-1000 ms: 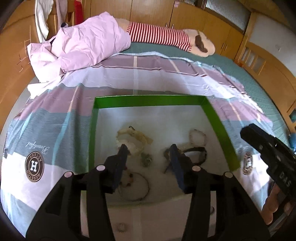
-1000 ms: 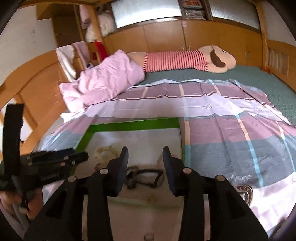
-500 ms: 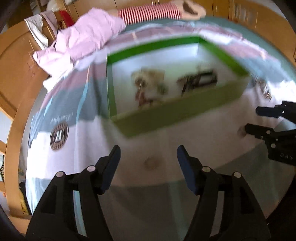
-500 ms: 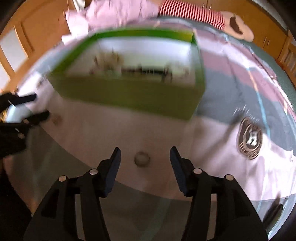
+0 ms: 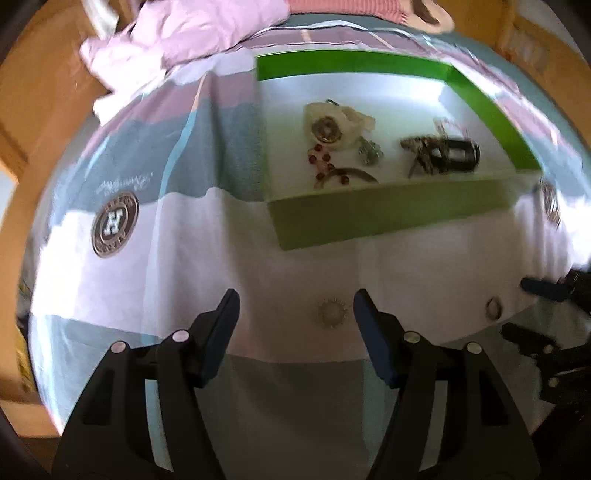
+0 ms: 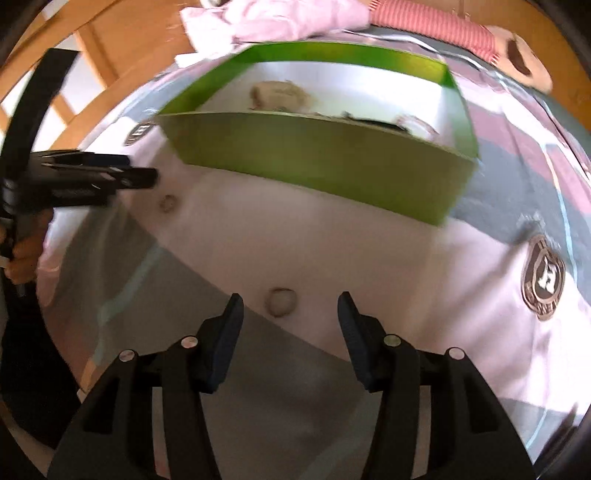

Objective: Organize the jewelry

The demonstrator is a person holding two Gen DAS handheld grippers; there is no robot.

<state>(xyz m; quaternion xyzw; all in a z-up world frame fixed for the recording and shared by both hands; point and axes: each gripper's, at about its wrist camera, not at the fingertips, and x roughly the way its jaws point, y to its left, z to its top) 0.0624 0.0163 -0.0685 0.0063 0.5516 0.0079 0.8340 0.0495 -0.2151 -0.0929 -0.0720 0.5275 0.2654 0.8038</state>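
A green box point(image 5: 388, 218) with a white inside stands on the bed and holds several jewelry pieces: a pale bracelet point(image 5: 332, 122), red beads point(image 5: 321, 162) and a dark strap point(image 5: 450, 151). It also shows in the right wrist view point(image 6: 314, 162). A small round spiky brooch point(image 5: 332, 314) lies on the bedsheet between the fingers of my open left gripper point(image 5: 295, 306). A small ring point(image 6: 281, 301) lies on the sheet just ahead of my open right gripper point(image 6: 290, 314); it also shows in the left wrist view point(image 5: 493, 308). Both grippers are empty.
The bedsheet point(image 5: 147, 258) is striped pink, grey and white with round logo patches point(image 5: 114, 223). A pink duvet point(image 5: 192, 29) and a striped plush toy point(image 6: 443, 26) lie at the far end. A wooden bed frame point(image 6: 74, 85) runs along the left.
Both grippers have pulled back from above the box and dropped toward the near sheet. The brooch now sits between the left fingers and the ring ahead of the right fingers.
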